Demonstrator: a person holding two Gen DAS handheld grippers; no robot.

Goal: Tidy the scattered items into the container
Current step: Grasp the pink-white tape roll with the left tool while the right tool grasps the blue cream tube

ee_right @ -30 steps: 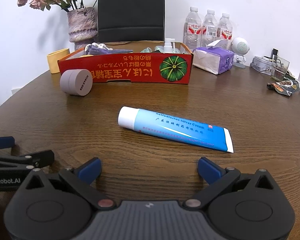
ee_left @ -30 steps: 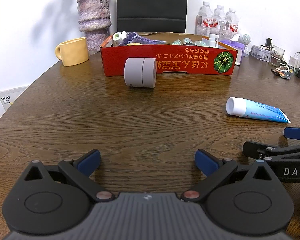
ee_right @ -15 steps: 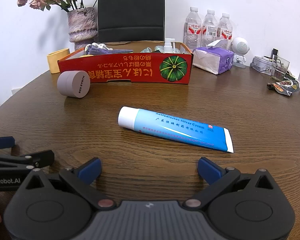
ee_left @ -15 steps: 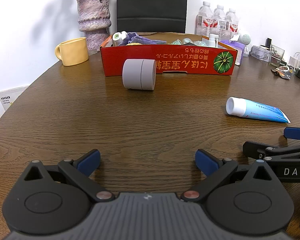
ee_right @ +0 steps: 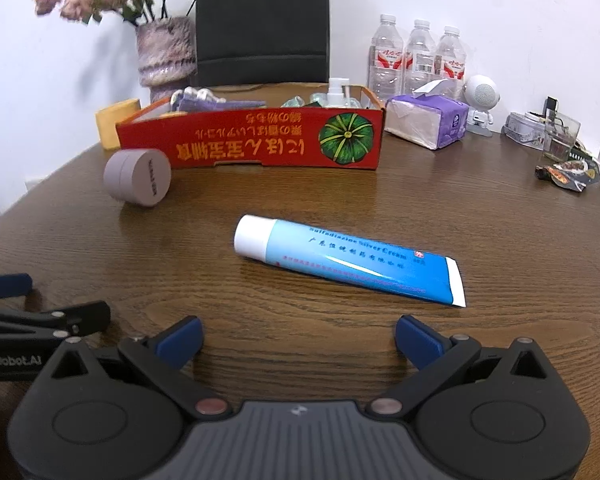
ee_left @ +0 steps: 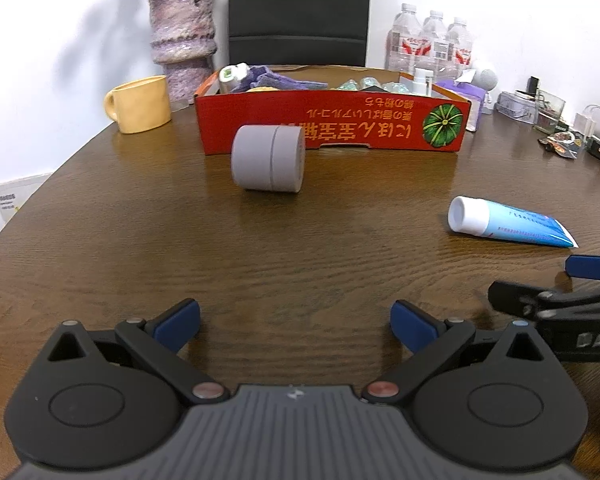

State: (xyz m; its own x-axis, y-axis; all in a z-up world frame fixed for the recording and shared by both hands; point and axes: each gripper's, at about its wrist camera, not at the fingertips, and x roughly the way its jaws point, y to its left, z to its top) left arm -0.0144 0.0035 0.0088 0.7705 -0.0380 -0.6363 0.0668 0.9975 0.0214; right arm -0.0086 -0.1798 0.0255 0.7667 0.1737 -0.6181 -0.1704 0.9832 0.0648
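Both tongs, left (ee_left: 295,322) and right (ee_right: 298,338), gape empty over bare table (ee_left: 300,248); the jar (ee_left: 268,164) seemingly clears the box (ee_left: 332,128).

- Round dark wooden table (ee_left: 300,248).
- Lying on it: grey jar (ee_left: 268,158) on its side, blue tube (ee_right: 348,264), red box (ee_left: 332,128).
- Standing on it: yellow mug (ee_left: 140,104), vase (ee_left: 182,40), tissue pack (ee_right: 428,124), water bottles (ee_right: 420,56).

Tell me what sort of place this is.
Probably a home dining room or a small meeting room: a round wooden table with a black chair pushed up to it, a vase of dried flowers, a yellow mug and bottled water against a plain white wall.
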